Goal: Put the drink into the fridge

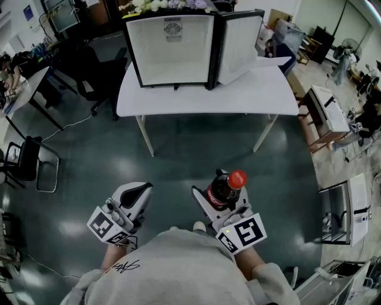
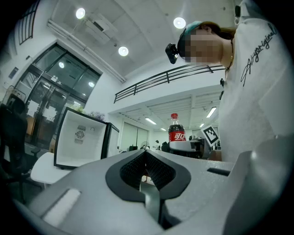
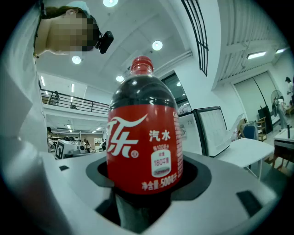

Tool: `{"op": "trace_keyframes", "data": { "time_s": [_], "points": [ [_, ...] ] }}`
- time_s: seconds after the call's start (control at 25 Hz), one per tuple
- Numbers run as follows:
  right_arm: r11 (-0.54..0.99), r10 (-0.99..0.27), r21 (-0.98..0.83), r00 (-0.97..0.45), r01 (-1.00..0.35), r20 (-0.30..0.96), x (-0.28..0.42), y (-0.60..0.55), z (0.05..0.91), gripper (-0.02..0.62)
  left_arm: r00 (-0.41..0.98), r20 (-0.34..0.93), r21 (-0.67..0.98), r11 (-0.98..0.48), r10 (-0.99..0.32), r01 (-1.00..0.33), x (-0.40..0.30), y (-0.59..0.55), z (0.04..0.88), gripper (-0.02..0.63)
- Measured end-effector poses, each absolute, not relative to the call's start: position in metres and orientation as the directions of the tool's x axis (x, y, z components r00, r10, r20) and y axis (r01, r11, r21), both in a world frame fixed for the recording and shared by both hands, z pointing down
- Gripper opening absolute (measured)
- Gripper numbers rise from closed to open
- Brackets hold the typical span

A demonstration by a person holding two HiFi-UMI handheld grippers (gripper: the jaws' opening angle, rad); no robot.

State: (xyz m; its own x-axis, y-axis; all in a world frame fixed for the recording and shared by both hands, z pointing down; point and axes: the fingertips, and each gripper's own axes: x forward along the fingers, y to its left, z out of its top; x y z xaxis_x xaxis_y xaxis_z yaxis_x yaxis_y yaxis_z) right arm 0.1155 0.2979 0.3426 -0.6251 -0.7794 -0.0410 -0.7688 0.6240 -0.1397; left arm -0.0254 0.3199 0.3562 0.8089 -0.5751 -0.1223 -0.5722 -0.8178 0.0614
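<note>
A cola bottle [image 1: 226,187] with a red cap and red label stands upright in my right gripper [image 1: 221,205], whose jaws are shut around its body; it fills the right gripper view, cola bottle [image 3: 143,137]. My left gripper [image 1: 132,202] is beside it at the left, jaws shut with nothing between them. The same bottle [image 2: 177,133] shows far off in the left gripper view. A small fridge [image 1: 172,50] with a white inside stands on the white table [image 1: 262,92] ahead, its door [image 1: 238,47] swung open to the right. Both grippers are held close to the person's body, well short of the table.
Dark green floor lies between me and the table. Black chairs [image 1: 24,161] stand at the left, with a desk [image 1: 27,89] behind them. Shelving and white equipment [image 1: 342,208] sit at the right. Flowers [image 1: 169,5] are behind the fridge.
</note>
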Motion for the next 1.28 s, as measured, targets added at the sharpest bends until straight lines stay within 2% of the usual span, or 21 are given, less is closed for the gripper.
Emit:
{"op": "trace_keyframes", "data": {
  "time_s": [0.64, 1.28],
  "points": [
    [0.625, -0.779, -0.133, -0.625, -0.769, -0.044, 0.108, 0.303, 0.342, 0.314, 0.809, -0.130, 0.060, -0.819, -0.574, -0.571, -0.035, 0.325, 0.354, 0.003],
    [0.612, -0.789, -0.140, -0.613, -0.778, -0.046, 0.071, 0.324, 0.347, 0.314, 0.831, -0.113, 0.062, -0.839, -0.545, -0.541, -0.072, 0.340, 0.364, 0.003]
  ]
}}
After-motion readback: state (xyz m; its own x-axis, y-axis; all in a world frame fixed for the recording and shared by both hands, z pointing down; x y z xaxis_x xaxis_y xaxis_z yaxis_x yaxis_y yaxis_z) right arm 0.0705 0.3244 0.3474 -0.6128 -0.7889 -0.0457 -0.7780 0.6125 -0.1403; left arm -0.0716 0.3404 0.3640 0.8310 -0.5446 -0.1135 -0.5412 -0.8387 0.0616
